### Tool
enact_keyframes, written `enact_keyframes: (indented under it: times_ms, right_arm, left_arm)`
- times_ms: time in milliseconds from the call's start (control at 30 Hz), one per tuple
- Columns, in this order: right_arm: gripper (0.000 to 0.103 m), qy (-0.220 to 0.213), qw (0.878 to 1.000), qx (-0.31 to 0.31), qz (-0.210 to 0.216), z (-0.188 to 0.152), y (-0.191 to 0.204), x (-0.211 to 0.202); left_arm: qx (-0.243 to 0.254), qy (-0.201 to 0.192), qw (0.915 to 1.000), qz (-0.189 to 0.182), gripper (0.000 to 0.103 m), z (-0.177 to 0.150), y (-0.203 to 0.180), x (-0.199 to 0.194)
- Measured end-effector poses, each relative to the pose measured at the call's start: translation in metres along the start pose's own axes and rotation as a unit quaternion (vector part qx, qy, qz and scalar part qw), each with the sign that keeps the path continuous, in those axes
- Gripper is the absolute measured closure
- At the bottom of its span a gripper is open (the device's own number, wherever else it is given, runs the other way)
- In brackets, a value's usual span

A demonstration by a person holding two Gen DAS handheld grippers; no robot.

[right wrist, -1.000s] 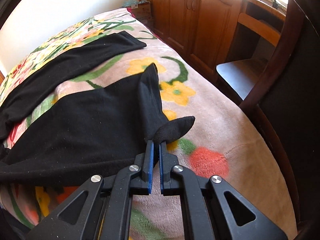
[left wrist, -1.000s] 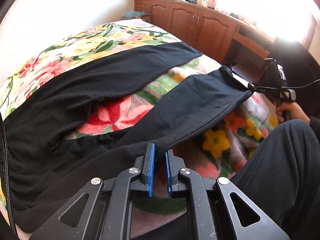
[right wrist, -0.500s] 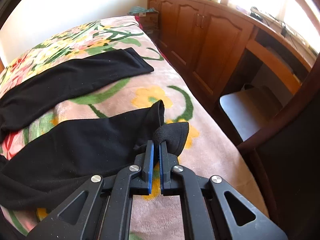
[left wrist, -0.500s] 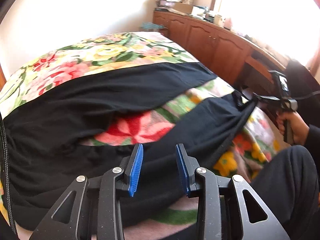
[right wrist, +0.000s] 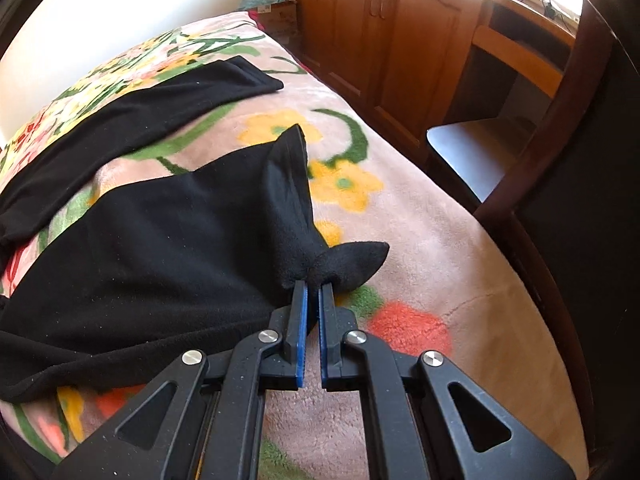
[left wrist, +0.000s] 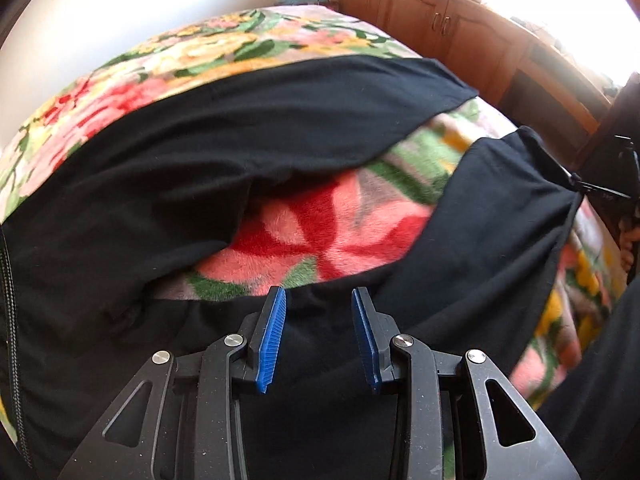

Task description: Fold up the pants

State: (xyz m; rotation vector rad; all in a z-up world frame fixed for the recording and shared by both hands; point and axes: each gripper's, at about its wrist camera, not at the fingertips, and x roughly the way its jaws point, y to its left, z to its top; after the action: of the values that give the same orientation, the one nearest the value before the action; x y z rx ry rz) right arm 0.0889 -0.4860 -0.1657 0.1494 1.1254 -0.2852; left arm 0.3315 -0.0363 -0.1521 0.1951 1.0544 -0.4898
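Observation:
Black pants [left wrist: 240,152] lie spread on a floral blanket [left wrist: 328,232], with their two legs running off to the right. My left gripper [left wrist: 318,294] hangs open low over the cloth where the legs join, and nothing is pressed between its blue pads. The right gripper [right wrist: 313,286] is shut on the hem corner [right wrist: 352,260] of the near leg [right wrist: 168,248], lifting it slightly off the blanket. In the left wrist view, that right gripper [left wrist: 600,190] shows at the far right edge, pulling the near leg taut. The far leg [right wrist: 160,108] lies flat.
Wooden cabinets [right wrist: 360,32] and a desk run along the far side of the bed. A dark wooden chair [right wrist: 560,160] stands close on the right. The person's dark-trousered leg [left wrist: 600,380] is at the bed's near edge.
My left gripper opened, let go of the near leg's edge and dropped forward over the crotch. The right gripper keeps its hold on the hem, rose briefly and came back.

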Motion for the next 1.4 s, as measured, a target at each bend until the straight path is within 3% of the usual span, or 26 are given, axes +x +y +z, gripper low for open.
enact_keyframes:
  times_ms: [267, 500, 633, 767, 933, 1133, 1167, 1267, 1300, 1400]
  right_arm:
    - [0.098, 0.000, 1.000, 0.000, -0.006, 0.004, 0.003, 0.003]
    - [0.098, 0.005, 1.000, 0.002, -0.011, 0.001, 0.005, 0.007]
    - [0.098, 0.007, 1.000, -0.003, -0.014, 0.001, 0.005, 0.008]
    - [0.098, 0.008, 1.000, -0.007, -0.018, 0.001, 0.008, 0.008]
    - [0.098, 0.012, 1.000, -0.010, -0.022, -0.001, 0.010, 0.011]
    - [0.098, 0.016, 0.999, -0.016, -0.026, -0.003, 0.013, 0.012]
    - [0.098, 0.016, 0.999, -0.016, -0.027, -0.004, 0.013, 0.012]
    - [0.098, 0.016, 0.999, -0.015, -0.027, -0.004, 0.013, 0.013]
    - [0.098, 0.016, 0.999, -0.015, -0.028, -0.004, 0.013, 0.012]
    - [0.098, 0.016, 0.999, -0.015, -0.028, -0.005, 0.013, 0.012]
  left_arm:
    - [0.000, 0.044, 0.9973, -0.058, 0.066, 0.000, 0.010, 0.045]
    - [0.029, 0.039, 0.9979, -0.044, 0.066, 0.006, 0.004, 0.060]
    - [0.046, 0.046, 0.9965, -0.053, 0.058, 0.005, -0.002, 0.071]
    - [0.079, 0.043, 0.9952, -0.039, 0.054, 0.004, -0.011, 0.080]
    - [0.056, 0.049, 0.9957, -0.056, 0.052, 0.007, -0.004, 0.085]
    - [0.061, 0.052, 0.9953, -0.055, 0.052, 0.005, -0.003, 0.083]
    - [0.061, 0.058, 0.9950, -0.055, 0.053, 0.006, -0.003, 0.083]
    - [0.056, 0.070, 0.9943, -0.058, 0.076, 0.011, -0.004, 0.083]
    - [0.062, 0.066, 0.9945, -0.053, 0.097, 0.012, -0.006, 0.080]
    - [0.064, 0.062, 0.9950, -0.047, 0.098, 0.016, -0.010, 0.072]
